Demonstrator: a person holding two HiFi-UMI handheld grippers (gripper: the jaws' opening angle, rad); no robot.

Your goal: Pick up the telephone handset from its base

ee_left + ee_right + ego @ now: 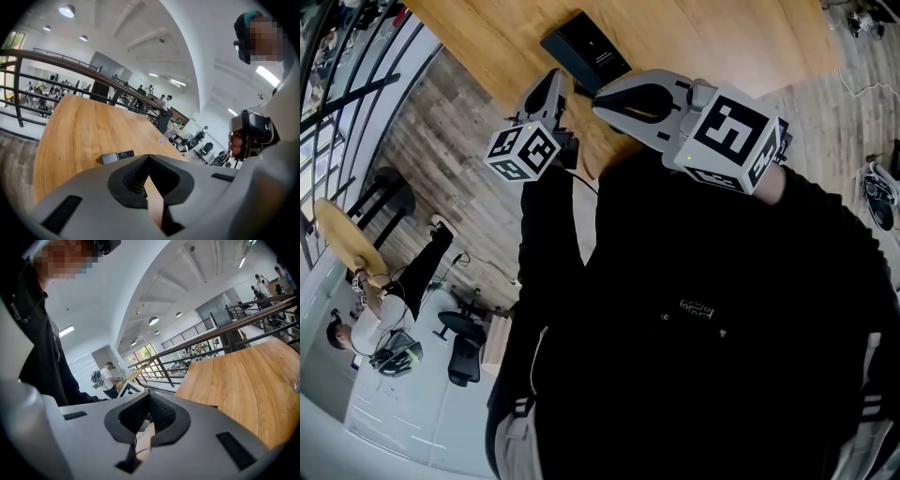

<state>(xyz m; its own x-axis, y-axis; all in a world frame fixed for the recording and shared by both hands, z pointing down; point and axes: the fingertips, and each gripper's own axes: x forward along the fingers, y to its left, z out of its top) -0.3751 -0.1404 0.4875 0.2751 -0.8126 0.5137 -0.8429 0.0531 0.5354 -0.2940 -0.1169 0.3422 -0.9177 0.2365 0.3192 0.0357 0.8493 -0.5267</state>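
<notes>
— Left tool (pixel 149 157) clenched shut, nothing in it?
— Yes; right tool (pixel 150 394) likewise, both empty, held at the near edge of the wooden table (pixel 722 37).
— And the black telephone (pixel 586 49)?
— Flat on the table, near their tips, touching neither. I can't tell handset from base.

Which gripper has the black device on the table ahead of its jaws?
The left gripper: its own view shows the flat black device lying on the wooden table just beyond its jaws. The right gripper's view shows no device.
</notes>
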